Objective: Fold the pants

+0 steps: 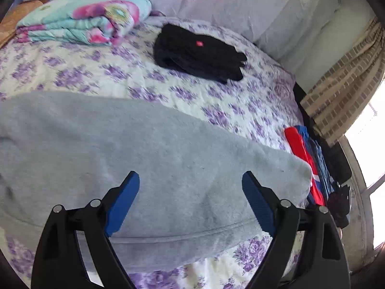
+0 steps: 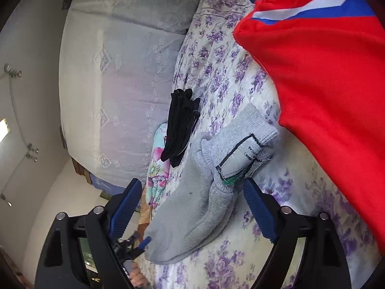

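Over grey pants (image 1: 144, 168), both fingers (image 1: 125, 202) wide, empty.

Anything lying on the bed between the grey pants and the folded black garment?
Nothing: in the left wrist view only bare floral bedspread separates the grey pants from the folded black garment.

Fuzzy matt grey fleece pants (image 1: 144, 159) on a quilted, floral-printed cotton bedspread (image 1: 101, 72); ribbed blue gripper pads (image 1: 122, 204).
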Available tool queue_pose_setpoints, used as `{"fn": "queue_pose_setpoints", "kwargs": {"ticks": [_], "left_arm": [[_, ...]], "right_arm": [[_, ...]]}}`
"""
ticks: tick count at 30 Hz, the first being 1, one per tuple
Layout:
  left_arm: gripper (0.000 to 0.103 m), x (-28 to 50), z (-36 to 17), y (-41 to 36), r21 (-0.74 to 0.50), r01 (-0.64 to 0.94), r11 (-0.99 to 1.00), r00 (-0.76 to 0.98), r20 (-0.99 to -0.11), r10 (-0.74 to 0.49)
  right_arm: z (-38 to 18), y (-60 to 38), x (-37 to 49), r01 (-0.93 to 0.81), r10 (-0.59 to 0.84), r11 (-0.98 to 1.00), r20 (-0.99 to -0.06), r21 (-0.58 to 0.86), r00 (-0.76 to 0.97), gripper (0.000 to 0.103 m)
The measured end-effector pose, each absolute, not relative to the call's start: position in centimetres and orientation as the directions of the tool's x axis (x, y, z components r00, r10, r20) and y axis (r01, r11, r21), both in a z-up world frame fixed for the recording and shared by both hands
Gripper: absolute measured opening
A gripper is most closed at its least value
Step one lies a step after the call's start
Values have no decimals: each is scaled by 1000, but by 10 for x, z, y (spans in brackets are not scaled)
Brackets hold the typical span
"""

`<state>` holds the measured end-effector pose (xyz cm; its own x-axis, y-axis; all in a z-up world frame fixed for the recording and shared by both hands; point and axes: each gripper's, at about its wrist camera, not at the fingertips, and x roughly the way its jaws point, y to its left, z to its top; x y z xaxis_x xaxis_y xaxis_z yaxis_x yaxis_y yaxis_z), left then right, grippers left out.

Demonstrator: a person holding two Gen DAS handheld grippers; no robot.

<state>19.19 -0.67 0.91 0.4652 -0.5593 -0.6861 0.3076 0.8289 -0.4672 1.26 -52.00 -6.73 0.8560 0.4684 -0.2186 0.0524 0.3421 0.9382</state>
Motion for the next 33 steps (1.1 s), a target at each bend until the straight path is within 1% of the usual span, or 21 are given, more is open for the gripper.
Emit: {"fn": "queue_pose_setpoints", "kwargs": {"ticks": [2, 4, 6, 8, 9, 11, 12, 13, 14, 15, 17, 18, 19, 22, 23, 25, 26, 28, 29, 32, 33], "left_arm": [[85, 196, -11, -26, -484, 312, 817, 419, -702, -576], [85, 200, -31, -33, -477, 293, 828, 406, -722, -560], [85, 201, -44, -33, -472, 293, 831, 405, -726, -555], [85, 197, -45, -32, -466, 319, 825, 414, -715, -564], [86, 196, -46, -34, -460, 327, 826, 416, -715, -563], [94, 193, -48, -40, -443, 358, 822, 425, -707, -565], [98, 190, -48, -43, -419, 377, 826, 436, -706, -558], [98, 186, -48, -49, -377, 392, 839, 451, -716, -533], [98, 183, -48, -56, -326, 405, 854, 467, -730, -500], [98, 180, -48, -61, -279, 416, 865, 480, -741, -470], [98, 176, -49, -67, -222, 426, 877, 496, -753, -432], [98, 176, -49, -68, -217, 428, 877, 497, -754, -429], [98, 177, -49, -66, -226, 426, 876, 495, -752, -435], [98, 179, -48, -61, -262, 421, 868, 487, -742, -460], [98, 179, -48, -60, -265, 421, 868, 487, -741, -462], [98, 178, -47, -61, -261, 422, 868, 488, -741, -460], [98, 178, -47, -60, -260, 422, 869, 489, -742, -459], [98, 178, -47, -59, -263, 422, 868, 489, -740, -462], [98, 178, -47, -60, -268, 421, 866, 487, -738, -466], [98, 179, -46, -58, -282, 419, 863, 484, -735, -475], [98, 179, -47, -59, -281, 419, 863, 484, -735, -474]], "right_arm": [[-71, -520, 19, 127, 464, 358, -294, 925, 836, 87], [-68, -517, 20, 158, 442, 372, -324, 915, 837, 85], [-60, -515, 17, 149, 420, 376, -311, 915, 853, 85], [-53, -516, 17, 129, 416, 382, -294, 915, 860, 85], [-53, -516, 20, 130, 418, 385, -298, 914, 858, 86], [-53, -518, 30, 143, 410, 384, -307, 912, 859, 87], [-52, -518, 36, 136, 411, 396, -308, 908, 858, 87], [-51, -517, 44, 128, 417, 418, -315, 900, 853, 87], [-53, -517, 54, 139, 425, 437, -340, 889, 839, 87], [-58, -518, 59, 170, 417, 432, -363, 886, 833, 84], [-64, -519, 62, 194, 397, 431, -378, 881, 836, 63], [-62, -519, 60, 190, 382, 438, -373, 879, 846, 46], [-57, -518, 58, 172, 372, 446, -356, 878, 857, 36], [-24, -510, 44, 64, 338, 534, -282, 843, 898, 20], [-15, -508, 41, 45, 323, 564, -270, 824, 907, 17], [-4, -509, 43, 37, 298, 619, -279, 784, 913, 17], [-7, -513, 48, 58, 290, 637, -309, 768, 906, 17], [-27, -528, 55, 181, 252, 632, -421, 753, 872, 17], [-43, -538, 52, 249, 242, 583, -458, 773, 855, 17], [-59, -547, 21, 243, 280, 472, -406, 847, 870, 19], [-59, -545, 12, 228, 291, 455, -386, 861, 875, 25]]}}
